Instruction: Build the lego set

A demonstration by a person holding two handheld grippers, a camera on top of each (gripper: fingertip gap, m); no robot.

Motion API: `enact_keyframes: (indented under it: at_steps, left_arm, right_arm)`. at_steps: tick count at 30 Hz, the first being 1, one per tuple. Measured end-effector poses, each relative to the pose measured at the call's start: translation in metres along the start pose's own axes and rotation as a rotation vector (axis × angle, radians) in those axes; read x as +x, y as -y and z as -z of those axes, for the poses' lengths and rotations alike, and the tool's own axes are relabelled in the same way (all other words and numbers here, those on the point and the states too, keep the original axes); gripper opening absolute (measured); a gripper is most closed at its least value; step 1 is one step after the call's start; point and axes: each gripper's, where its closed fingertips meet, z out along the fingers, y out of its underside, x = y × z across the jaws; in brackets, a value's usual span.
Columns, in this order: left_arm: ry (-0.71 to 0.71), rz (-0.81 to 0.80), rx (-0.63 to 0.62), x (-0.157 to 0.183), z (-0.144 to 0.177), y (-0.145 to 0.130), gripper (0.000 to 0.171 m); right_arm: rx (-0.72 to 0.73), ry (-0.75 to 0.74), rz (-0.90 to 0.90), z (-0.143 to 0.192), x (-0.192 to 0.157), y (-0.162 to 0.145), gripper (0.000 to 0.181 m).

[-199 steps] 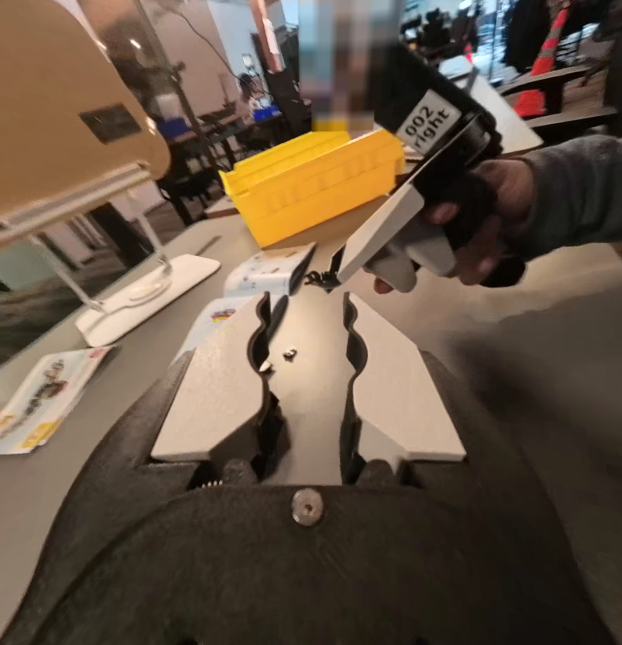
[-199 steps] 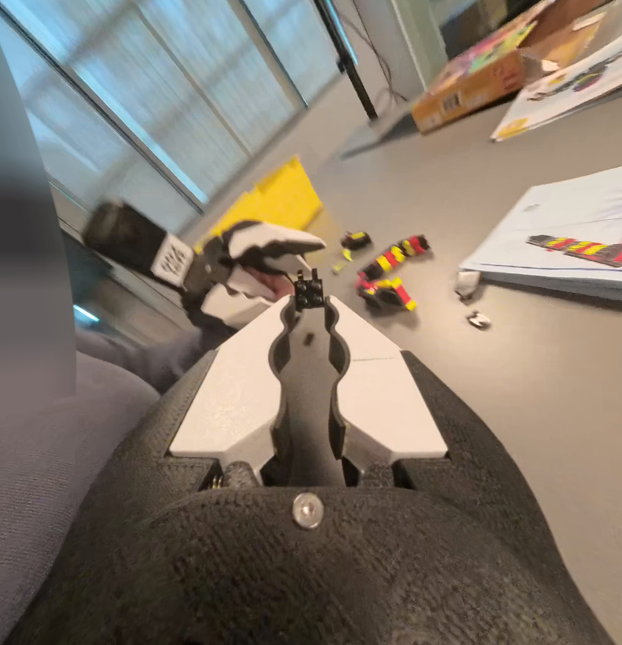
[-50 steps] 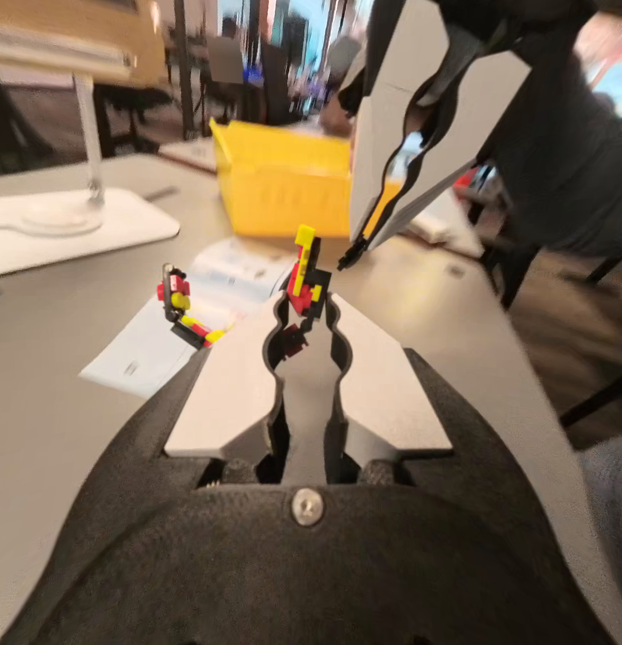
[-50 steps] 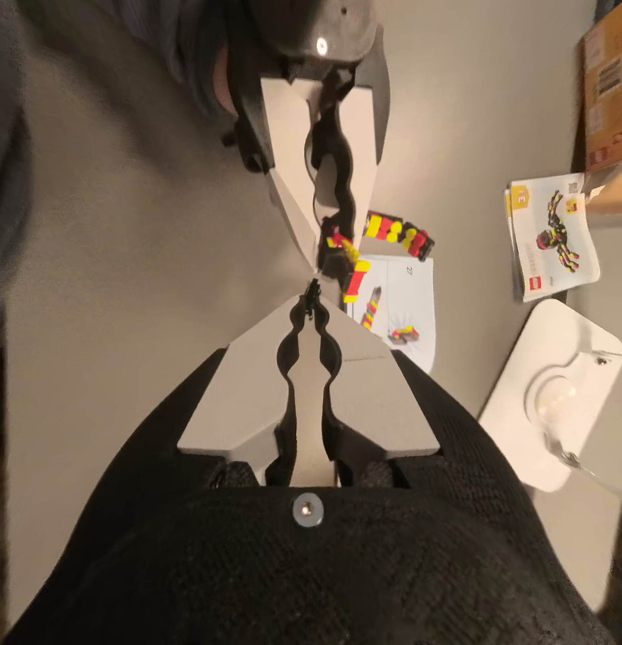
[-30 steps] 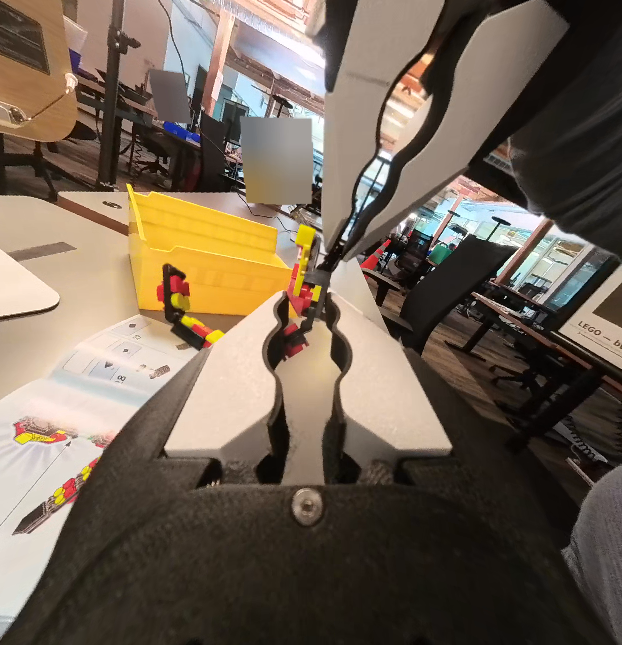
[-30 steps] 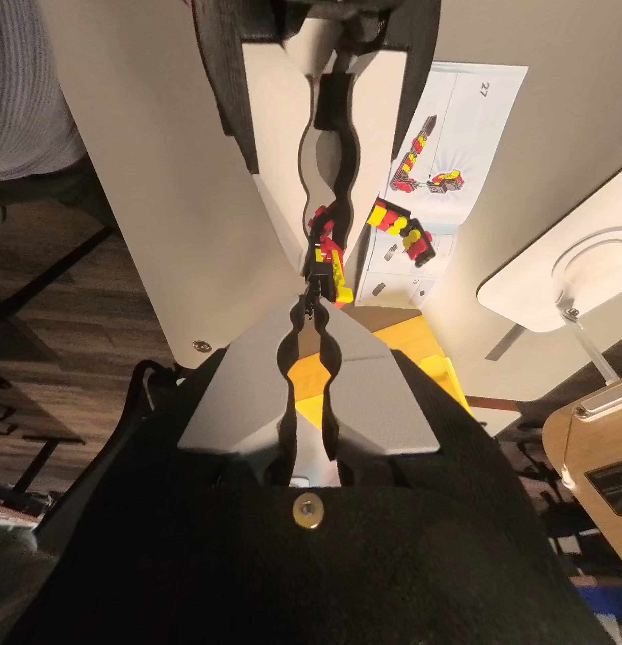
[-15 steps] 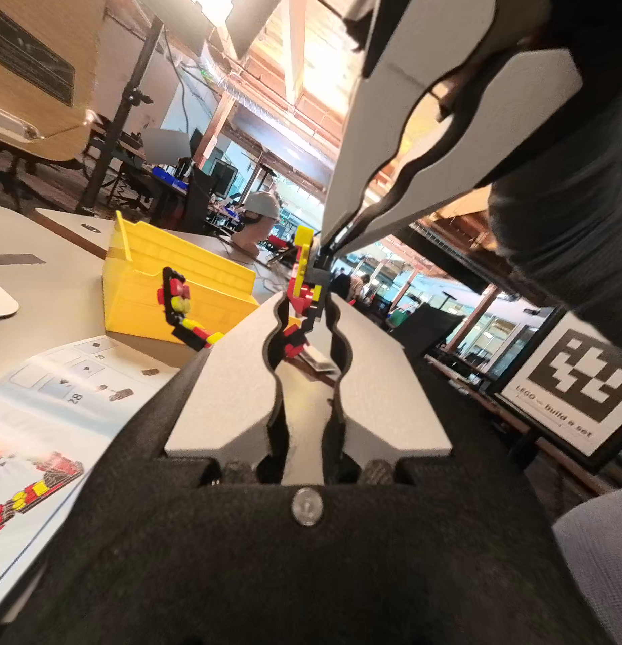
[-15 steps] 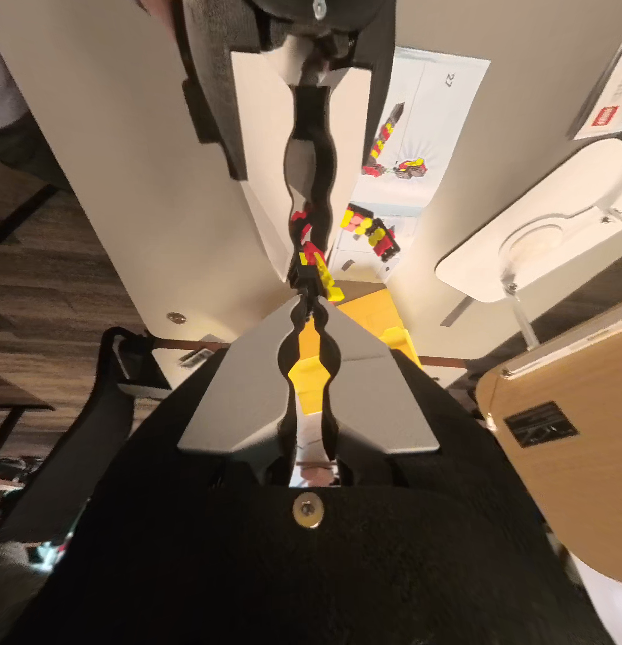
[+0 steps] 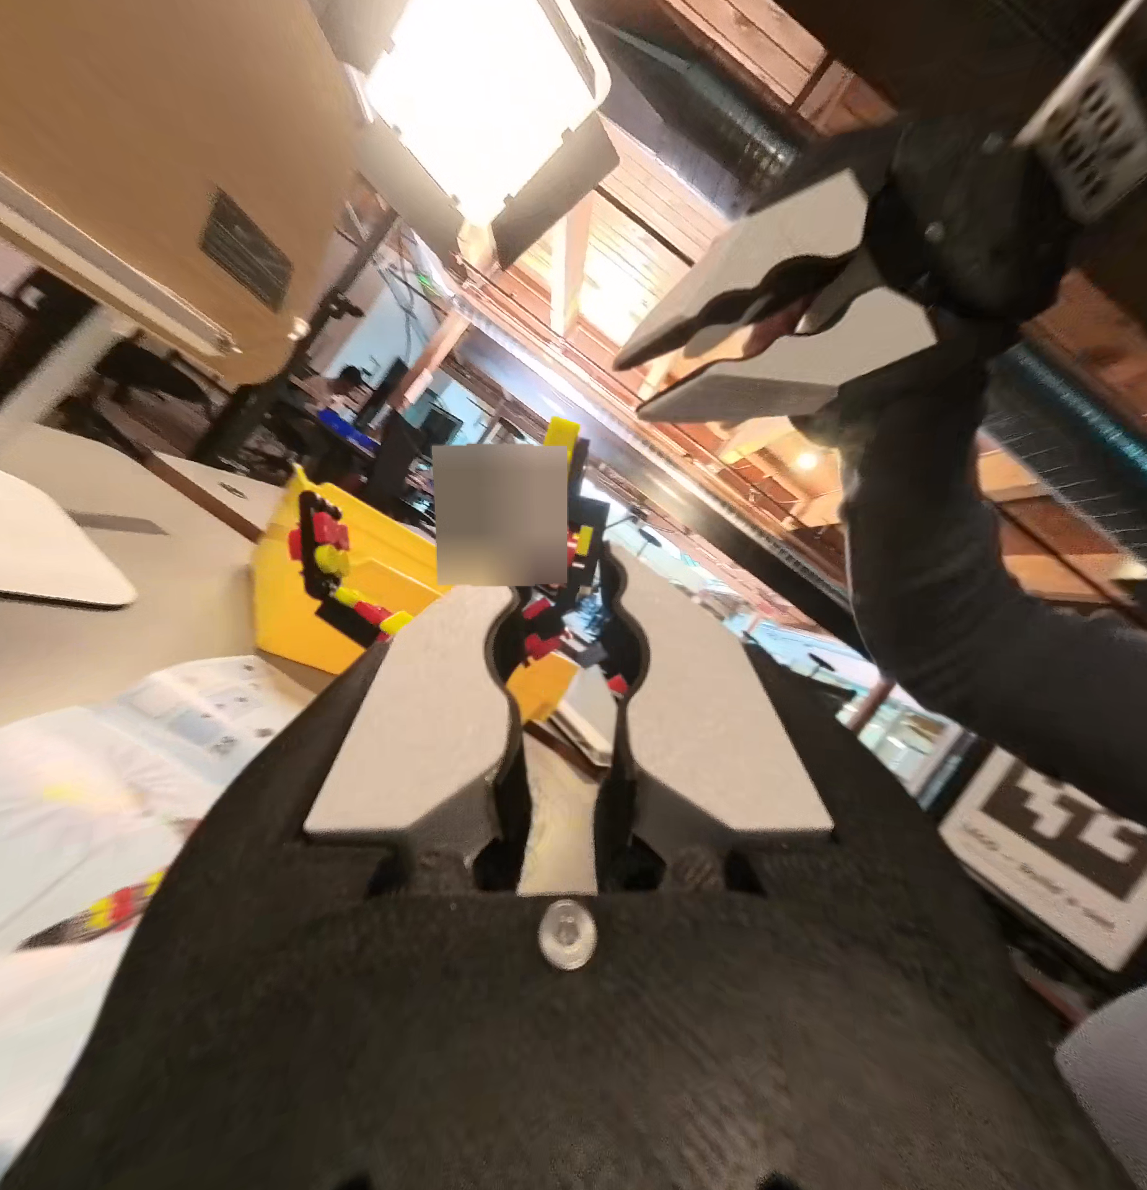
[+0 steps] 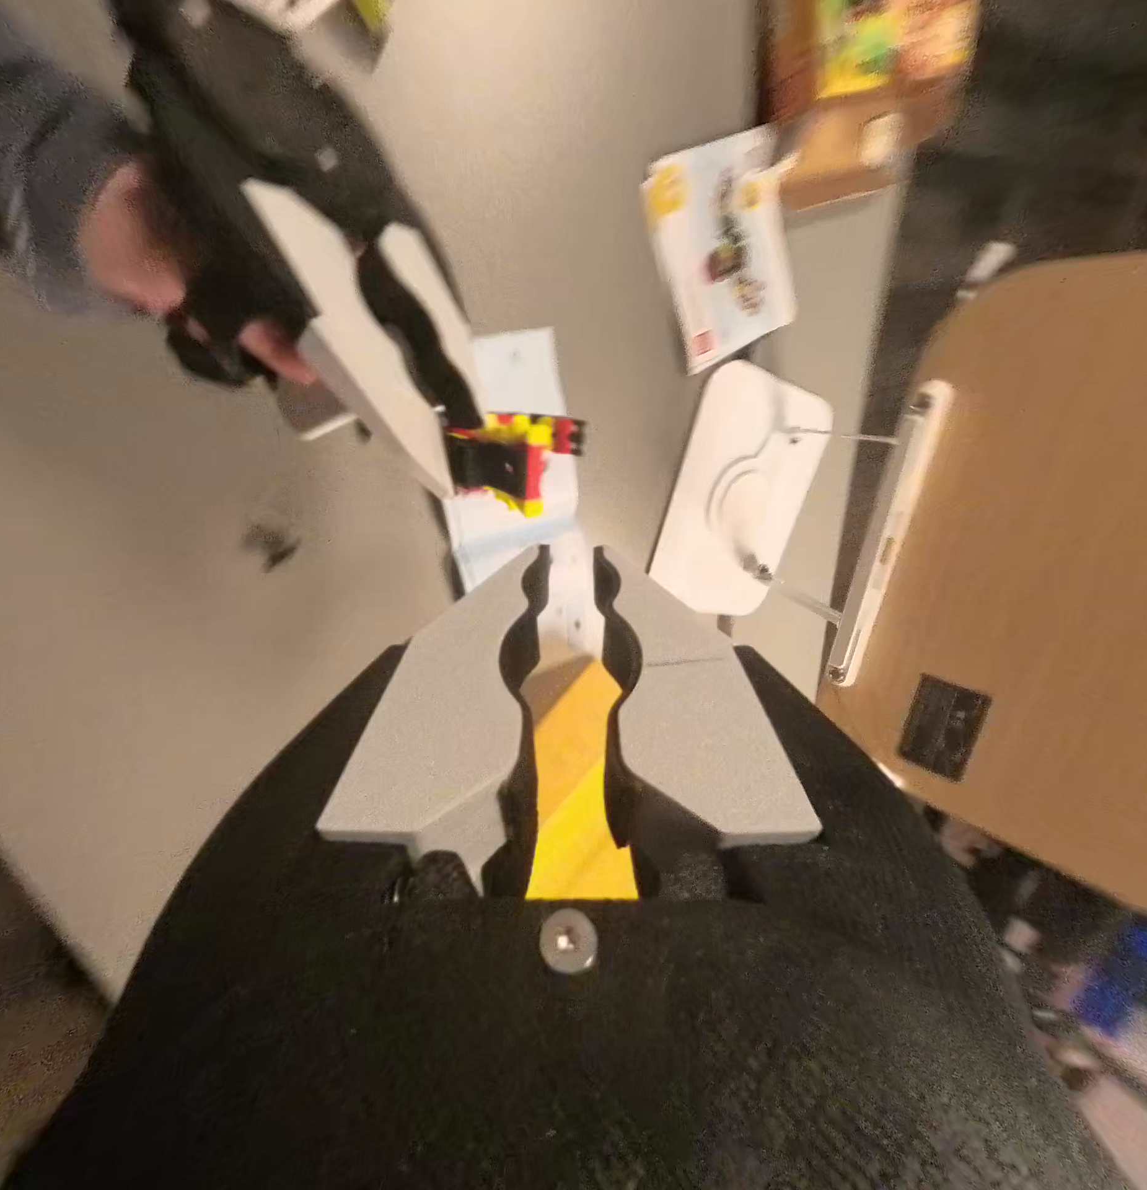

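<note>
My left gripper (image 9: 559, 581) is shut on a red, yellow and black lego assembly (image 9: 583, 521); a jointed leg (image 9: 329, 566) of it hangs off to the left. A blurred patch covers part of it. The right wrist view shows the left gripper (image 10: 461, 451) from above with the assembly (image 10: 500, 470) at its tips, over the open instruction booklet (image 10: 519, 360). My right gripper (image 10: 570, 550) has its fingers slightly apart and holds nothing. In the left wrist view it (image 9: 628, 386) hovers above and to the right of the assembly, apart from it.
A yellow bin (image 9: 300, 618) stands behind the booklet (image 9: 107, 740). A white lamp base (image 10: 738, 489) and its wooden head (image 10: 1040, 515) are to the right. A second booklet (image 10: 719, 251) and a cardboard box (image 10: 867, 84) lie farther off. Small dark bits (image 10: 268, 547) lie on the grey table (image 10: 139, 579). There is about 6 cm between the tips of the two grippers.
My right gripper was shut on a small black piece at the top of the assembly; it has let go, opened and drawn back. My left gripper still holds the assembly, tilted further upward.
</note>
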Motion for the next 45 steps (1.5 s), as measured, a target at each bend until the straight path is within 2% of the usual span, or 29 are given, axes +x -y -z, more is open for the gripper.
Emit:
enact_keyframes:
  at_steps: [4,6,8,10,13,16,18,22,24,29,31,39,45]
  left_arm:
    - [0.022,-0.015,0.025,-0.016,0.012,-0.004,0.018]
    - [0.024,-0.033,0.007,-0.021,0.011,-0.012,0.018]
    - [0.027,-0.07,-0.033,-0.021,0.009,-0.023,0.019]
    - [0.026,-0.12,-0.056,-0.018,0.006,-0.03,0.019]
    - [0.03,-0.186,-0.073,-0.007,0.001,-0.033,0.019]
    - [0.12,-0.345,-0.032,-0.001,-0.007,-0.019,0.019]
    - [0.172,-0.393,0.025,-0.001,-0.017,-0.008,0.019]
    - [0.365,-0.568,0.104,-0.03,-0.027,-0.002,0.019]
    - [0.392,-0.589,0.152,-0.036,-0.028,-0.007,0.019]
    - [0.326,-0.677,0.026,-0.028,-0.038,-0.033,0.019]
    - [0.339,-0.629,-0.012,-0.035,-0.035,-0.042,0.019]
    - [0.323,-0.462,-0.008,-0.045,-0.029,-0.032,0.019]
    - [0.327,-0.495,0.009,-0.041,-0.03,-0.03,0.019]
  right_arm:
    - [0.38,-0.344,-0.348,-0.002,0.011,-0.032,0.021]
    - [0.58,-0.574,-0.556,-0.007,0.01,-0.065,0.021]
    - [0.721,-0.776,-0.771,-0.022,-0.003,-0.106,0.021]
    - [0.799,-0.943,-0.841,-0.036,-0.021,-0.13,0.02]
    - [0.747,-1.149,-0.754,-0.049,-0.032,-0.137,0.021]
    - [0.734,-1.192,-0.713,-0.065,-0.025,-0.132,0.026]
    - [0.733,-1.215,-0.734,-0.069,-0.014,-0.137,0.027]
    - [0.745,-1.24,-0.764,-0.077,0.009,-0.152,0.027]
    - [0.756,-1.239,-0.741,-0.079,0.016,-0.153,0.026]
    - [0.864,-1.191,-0.777,-0.074,0.016,-0.156,0.023]
    - [0.909,-1.175,-0.807,-0.069,0.013,-0.158,0.023]
    - [0.897,-1.151,-0.813,-0.078,0.019,-0.159,0.022]
    - [0.859,-1.142,-0.738,-0.084,0.018,-0.147,0.019]
